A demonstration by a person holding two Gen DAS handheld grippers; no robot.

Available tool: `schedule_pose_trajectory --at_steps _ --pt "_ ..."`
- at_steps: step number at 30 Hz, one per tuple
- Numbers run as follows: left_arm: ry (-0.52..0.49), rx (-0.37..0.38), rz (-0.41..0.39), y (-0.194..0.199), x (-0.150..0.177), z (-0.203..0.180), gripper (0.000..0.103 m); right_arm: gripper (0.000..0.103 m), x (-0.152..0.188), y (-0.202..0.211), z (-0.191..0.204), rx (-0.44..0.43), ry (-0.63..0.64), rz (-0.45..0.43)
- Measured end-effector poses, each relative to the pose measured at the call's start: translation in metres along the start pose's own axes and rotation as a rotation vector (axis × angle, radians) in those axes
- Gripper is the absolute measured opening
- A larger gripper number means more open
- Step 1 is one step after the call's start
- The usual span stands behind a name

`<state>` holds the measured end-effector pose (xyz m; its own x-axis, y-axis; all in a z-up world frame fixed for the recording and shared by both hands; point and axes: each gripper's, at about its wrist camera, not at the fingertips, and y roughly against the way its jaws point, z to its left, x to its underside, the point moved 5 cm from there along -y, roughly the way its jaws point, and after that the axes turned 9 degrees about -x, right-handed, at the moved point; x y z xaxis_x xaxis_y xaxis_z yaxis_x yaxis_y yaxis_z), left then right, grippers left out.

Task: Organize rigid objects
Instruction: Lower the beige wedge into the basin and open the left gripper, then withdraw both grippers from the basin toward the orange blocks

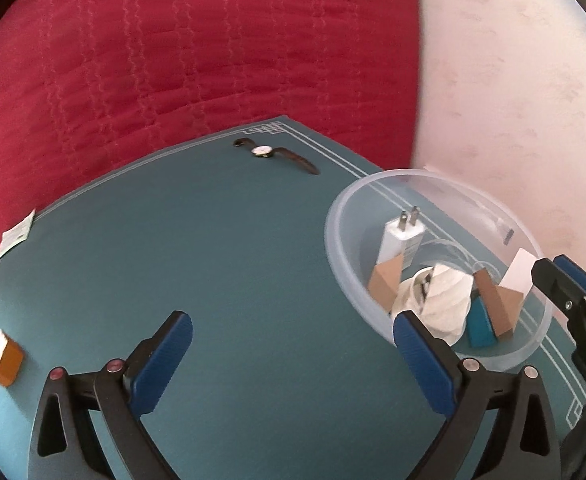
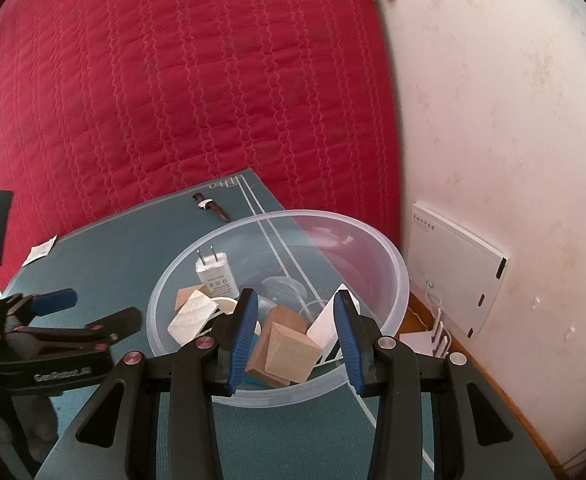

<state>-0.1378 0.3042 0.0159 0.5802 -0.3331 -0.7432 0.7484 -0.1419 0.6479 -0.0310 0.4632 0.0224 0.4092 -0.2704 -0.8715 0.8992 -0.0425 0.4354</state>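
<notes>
Left gripper stood wide, empty, over the mat; right gripper narrow, empty, at the near rim of the bowl; watch far.

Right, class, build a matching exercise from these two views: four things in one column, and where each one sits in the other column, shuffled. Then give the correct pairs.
Things:
1. wristwatch
2. white charger plug
3. orange card box
4. white paper slip

Places:
A. inside the clear plastic bowl, prongs up
B. on the teal mat, far end near the corner marking
C. at the mat's left edge, against the red quilt
D. alone on the mat, near left, outside the bowl

Pairs: 1-B, 2-A, 3-D, 4-C
</notes>
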Motion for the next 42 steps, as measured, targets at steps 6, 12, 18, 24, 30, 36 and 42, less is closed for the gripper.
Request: schedule_pose_trajectory --at_steps 6,12,18,24,30,36,42 --pt "0.035 -0.050 0.004 0.010 0.010 0.023 0.102 0.054 -0.003 0.003 0.000 -0.002 0.029 -0.013" --pt "0.061 -0.090 -0.001 0.017 0.018 0.044 0.102 0.054 -0.002 0.006 0.009 0.004 0.080 -0.023" --pt "0.097 -0.127 0.010 0.018 0.026 0.069 0.102 0.054 0.003 0.008 0.024 -0.021 0.119 -0.007" --pt "0.122 -0.163 0.013 0.023 0.037 0.098 0.102 0.054 0.013 0.012 0.047 -0.075 0.161 0.027" --pt "0.158 -0.224 0.027 0.027 0.051 0.139 0.102 0.054 0.029 0.015 0.077 -0.155 0.217 0.077" --pt "0.199 -0.300 0.044 0.030 0.068 0.183 0.102 0.054 0.044 0.019 0.097 -0.214 0.251 0.139" --pt "0.245 -0.365 0.069 0.032 0.082 0.225 0.102 0.054 0.055 0.022 0.115 -0.266 0.289 0.182"
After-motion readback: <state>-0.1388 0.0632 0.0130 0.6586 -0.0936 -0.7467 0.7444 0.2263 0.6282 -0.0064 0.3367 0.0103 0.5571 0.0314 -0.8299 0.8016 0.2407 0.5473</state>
